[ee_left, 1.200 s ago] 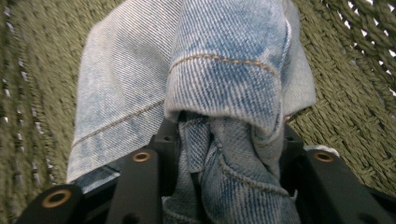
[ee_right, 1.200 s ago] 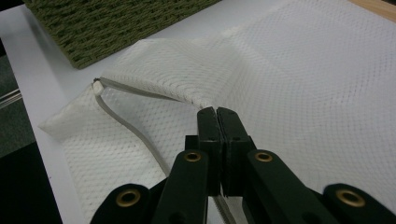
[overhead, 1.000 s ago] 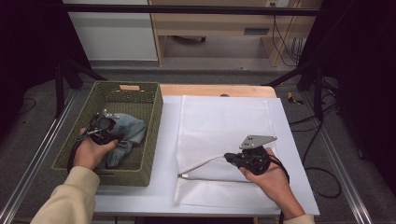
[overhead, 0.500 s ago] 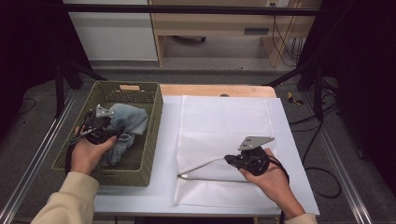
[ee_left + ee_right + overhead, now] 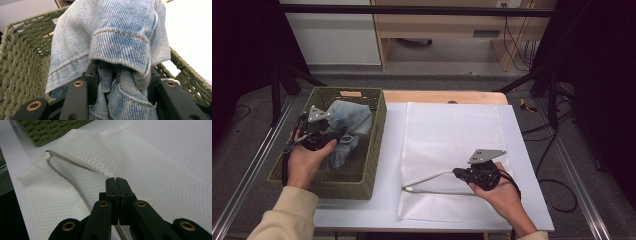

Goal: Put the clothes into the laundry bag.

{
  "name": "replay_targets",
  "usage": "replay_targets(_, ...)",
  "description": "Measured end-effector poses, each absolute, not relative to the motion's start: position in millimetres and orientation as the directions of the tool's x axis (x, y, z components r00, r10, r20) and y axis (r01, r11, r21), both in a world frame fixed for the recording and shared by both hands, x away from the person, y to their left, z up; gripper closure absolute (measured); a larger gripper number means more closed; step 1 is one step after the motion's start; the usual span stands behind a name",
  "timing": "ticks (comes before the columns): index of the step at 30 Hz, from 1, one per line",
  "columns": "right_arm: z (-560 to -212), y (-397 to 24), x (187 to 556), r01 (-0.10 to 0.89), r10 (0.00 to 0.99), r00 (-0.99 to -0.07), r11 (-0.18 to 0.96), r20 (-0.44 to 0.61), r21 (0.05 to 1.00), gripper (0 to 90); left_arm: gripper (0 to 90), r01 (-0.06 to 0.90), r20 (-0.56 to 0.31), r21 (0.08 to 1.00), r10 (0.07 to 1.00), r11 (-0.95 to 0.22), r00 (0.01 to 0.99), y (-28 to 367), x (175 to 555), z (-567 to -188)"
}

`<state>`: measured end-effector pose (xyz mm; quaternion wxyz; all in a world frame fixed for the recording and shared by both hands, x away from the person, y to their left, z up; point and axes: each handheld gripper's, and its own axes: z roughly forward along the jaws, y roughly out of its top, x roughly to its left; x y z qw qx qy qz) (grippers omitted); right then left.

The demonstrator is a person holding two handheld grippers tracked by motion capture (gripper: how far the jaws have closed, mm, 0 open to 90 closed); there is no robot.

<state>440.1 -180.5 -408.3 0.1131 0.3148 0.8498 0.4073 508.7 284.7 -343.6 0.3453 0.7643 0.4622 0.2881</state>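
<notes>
Light-blue denim jeans [image 5: 351,118] hang bunched over a green woven basket [image 5: 378,131] at the table's left. My left gripper [image 5: 333,134] is shut on them and holds them partly raised. In the left gripper view a thick fold of the jeans [image 5: 120,32] is wedged between the jaws of the left gripper [image 5: 121,75]. A white mesh laundry bag [image 5: 452,132] lies flat on the table's middle. My right gripper [image 5: 457,173] is shut on the bag's upper layer beside the zipper opening [image 5: 430,178]. In the right gripper view the right gripper [image 5: 116,180] lifts the mesh bag [image 5: 162,157] slightly, next to the zipper [image 5: 67,180].
The basket wall [image 5: 20,65] surrounds the jeans on the left and far side. A corner of the basket [image 5: 50,130] lies beyond the bag's open end. The white tabletop [image 5: 389,165] runs between basket and bag. Dark stands and cables lie off the table's right.
My left gripper has risen with the jeans and drifted toward the basket's far side, pulling more denim up. The right gripper and the bag have stayed put.
</notes>
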Motion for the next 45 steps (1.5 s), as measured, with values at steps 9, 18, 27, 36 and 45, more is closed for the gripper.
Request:
replay_targets(9, -399, -179, 441, 0.436, 0.628, -0.777, 0.476, 0.053, 0.764, 89.3, 59.0, 0.465, 0.094, 0.838, 0.914, -0.286, 0.393, 287, 504, -336)
replay_targets(18, -390, -178, 443, 0.437, 0.617, -0.785, 0.488, 0.056, 0.756, 89.3, 59.0, 0.4, 0.124, 0.866, 0.905, -0.299, 0.407, 286, 490, -316)
replay_targets(27, -380, -170, 449, 0.435, 0.603, -0.797, 0.528, 0.038, 0.729, 89.3, 59.0, 0.357, 0.138, 0.881, 0.892, -0.309, 0.43, 278, 479, -304)
replay_targets(36, -376, -167, 452, 0.437, 0.603, -0.797, 0.549, 0.024, 0.713, 89.3, 58.9, 0.319, 0.161, 0.888, 0.873, -0.332, 0.46, 268, 470, -293)
replay_targets(45, -376, -167, 452, 0.434, 0.6, -0.8, 0.543, 0.03, 0.719, 89.3, 58.9, 0.302, 0.172, 0.889, 0.862, -0.344, 0.476, 261, 465, -287)
